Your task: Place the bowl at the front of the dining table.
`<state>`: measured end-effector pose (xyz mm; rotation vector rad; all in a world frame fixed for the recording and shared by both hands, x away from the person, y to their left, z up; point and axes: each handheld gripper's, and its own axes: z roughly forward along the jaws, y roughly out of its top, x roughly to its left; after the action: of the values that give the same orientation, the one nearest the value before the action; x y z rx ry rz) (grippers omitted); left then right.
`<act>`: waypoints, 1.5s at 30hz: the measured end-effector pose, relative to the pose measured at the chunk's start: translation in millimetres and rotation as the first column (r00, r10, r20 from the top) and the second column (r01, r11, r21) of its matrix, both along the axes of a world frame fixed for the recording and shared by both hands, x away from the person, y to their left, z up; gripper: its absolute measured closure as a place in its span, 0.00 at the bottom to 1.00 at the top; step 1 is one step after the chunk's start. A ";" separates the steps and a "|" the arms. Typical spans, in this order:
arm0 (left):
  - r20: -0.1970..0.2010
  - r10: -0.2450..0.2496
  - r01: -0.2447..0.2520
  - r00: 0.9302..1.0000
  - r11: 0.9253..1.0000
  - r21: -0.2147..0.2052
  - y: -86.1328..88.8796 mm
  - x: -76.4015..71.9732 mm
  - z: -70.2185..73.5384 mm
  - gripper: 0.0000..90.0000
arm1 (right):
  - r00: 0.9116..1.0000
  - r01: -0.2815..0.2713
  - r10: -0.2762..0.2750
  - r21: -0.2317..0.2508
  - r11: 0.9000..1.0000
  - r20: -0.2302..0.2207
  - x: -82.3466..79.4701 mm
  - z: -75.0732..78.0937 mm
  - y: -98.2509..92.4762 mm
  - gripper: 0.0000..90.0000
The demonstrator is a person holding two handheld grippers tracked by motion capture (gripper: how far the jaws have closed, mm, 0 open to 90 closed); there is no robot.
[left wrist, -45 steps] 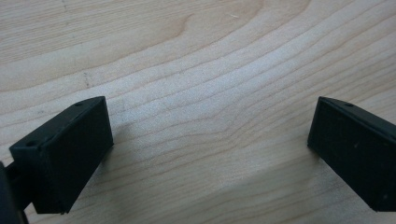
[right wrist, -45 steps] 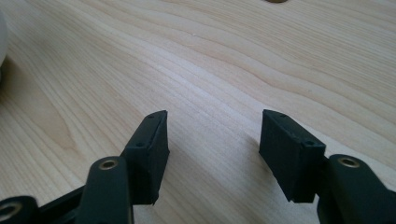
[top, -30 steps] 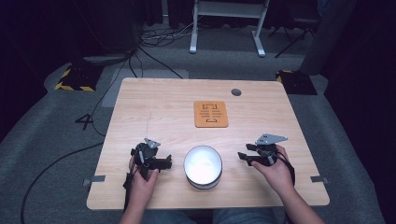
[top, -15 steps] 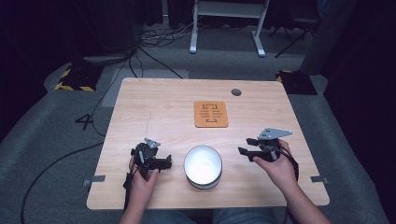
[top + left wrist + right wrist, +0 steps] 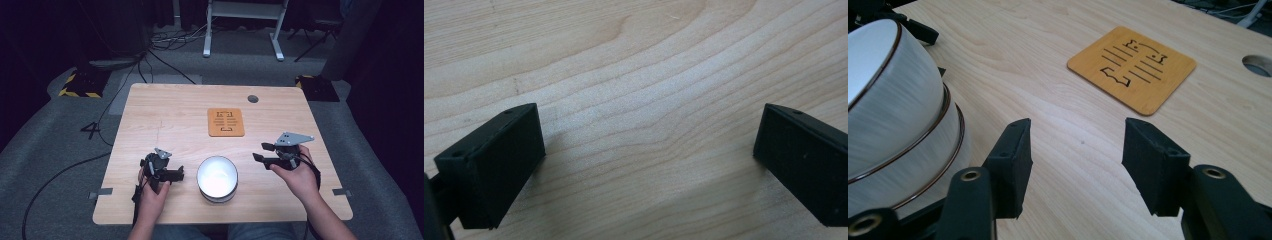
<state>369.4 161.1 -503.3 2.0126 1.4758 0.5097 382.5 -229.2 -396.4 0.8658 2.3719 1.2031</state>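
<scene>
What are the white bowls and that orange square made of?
The bowls look like glazed ceramic: glossy white walls with thin dark rims, three stacked, it seems. The orange square looks like thin wood or bamboo, matte, with dark line markings that could be engraved or printed.

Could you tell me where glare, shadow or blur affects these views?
High view: the white bowls glare under overhead light, and the floor beyond the table falls dark. Left gripper view: sharp wood grain, soft shadows beside the jaws. Right gripper view: the near jaws look slightly soft, while the orange coaster stays crisp.
</scene>
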 end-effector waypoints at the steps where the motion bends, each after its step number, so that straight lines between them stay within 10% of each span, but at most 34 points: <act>1: -0.001 0.000 0.000 1.000 1.000 0.000 -0.1 0.0 0.0 0.00 | 1.000 0.000 0.000 0.002 1.000 0.001 0.1 2.0 1.0 0.51; 28: 0.000 -0.001 0.001 1.000 1.000 -0.001 0.0 0.1 0.1 0.00 | 0.989 -0.150 0.150 -0.007 0.989 -0.018 8.5 31.7 68.3 0.55; 45: 0.001 -0.005 0.005 1.000 1.000 0.004 -0.2 0.4 0.1 0.00 | 0.953 -0.291 0.280 -0.099 0.952 -0.113 13.3 22.6 118.8 0.58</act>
<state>369.8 160.8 -503.1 2.0179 1.4698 0.5118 395.8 -110.4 -373.8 0.5696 2.6880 1.1337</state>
